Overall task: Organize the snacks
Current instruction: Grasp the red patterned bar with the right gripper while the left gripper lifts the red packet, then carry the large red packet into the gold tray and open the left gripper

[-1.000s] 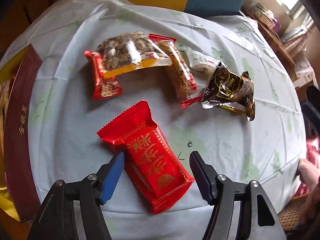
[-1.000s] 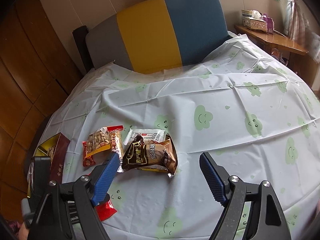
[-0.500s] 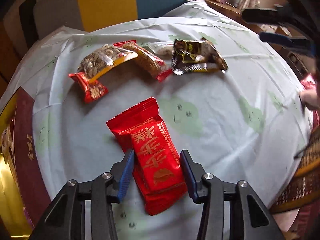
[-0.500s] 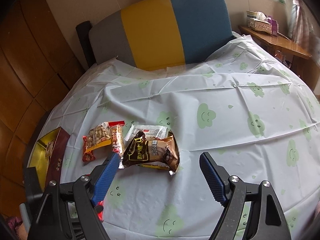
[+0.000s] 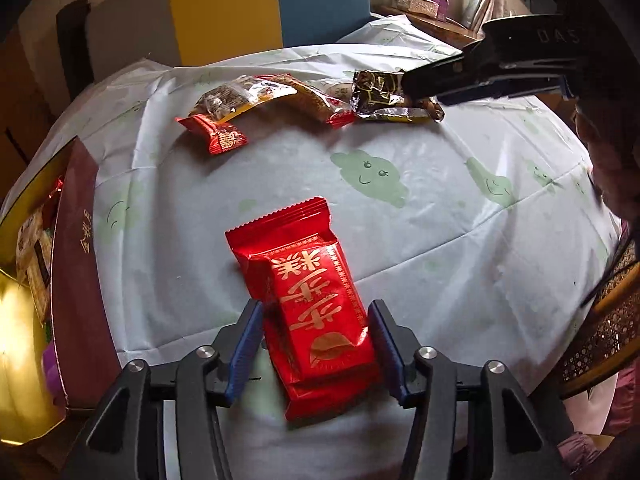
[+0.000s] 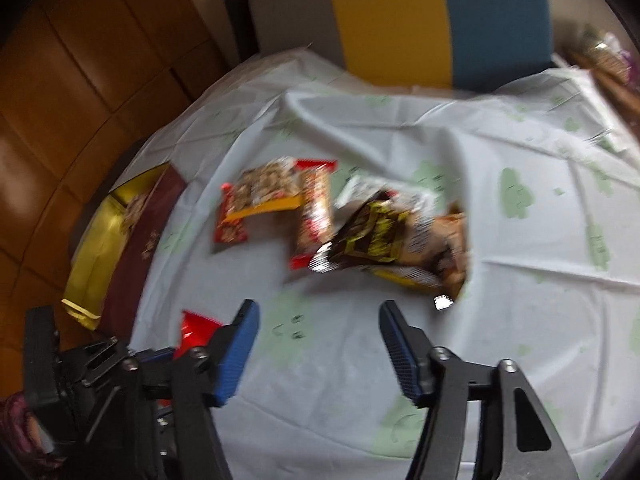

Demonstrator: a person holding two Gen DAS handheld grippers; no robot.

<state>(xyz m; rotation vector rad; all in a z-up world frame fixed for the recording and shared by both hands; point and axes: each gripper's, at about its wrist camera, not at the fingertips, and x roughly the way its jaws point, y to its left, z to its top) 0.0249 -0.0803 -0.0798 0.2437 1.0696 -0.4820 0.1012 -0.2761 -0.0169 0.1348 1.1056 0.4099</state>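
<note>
Tool (image 5: pixel 314 344) astride red packet (image 5: pixel 304 292); snack-filled box (image 5: pixel 76 280)

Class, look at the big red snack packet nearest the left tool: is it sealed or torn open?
Sealed, as far as shown. The red snack packet lies flat on the tablecloth, its far crimped edge intact; the near end is partly hidden.

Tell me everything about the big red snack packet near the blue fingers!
The big red snack packet is a shiny foil-like pillow wrapper with gold characters, a gold leaf-like emblem and zigzag-cut sealed ends. It looks sealed and puffy. It lies flat on the pale tablecloth, lengthwise away from the camera, apart from the other snacks. Its near half sits between the blue pads of the left hand-held gripper; the jaws have just been opening, and a sliver of gap shows beside each pad, so nothing seems to squeeze it.
</note>
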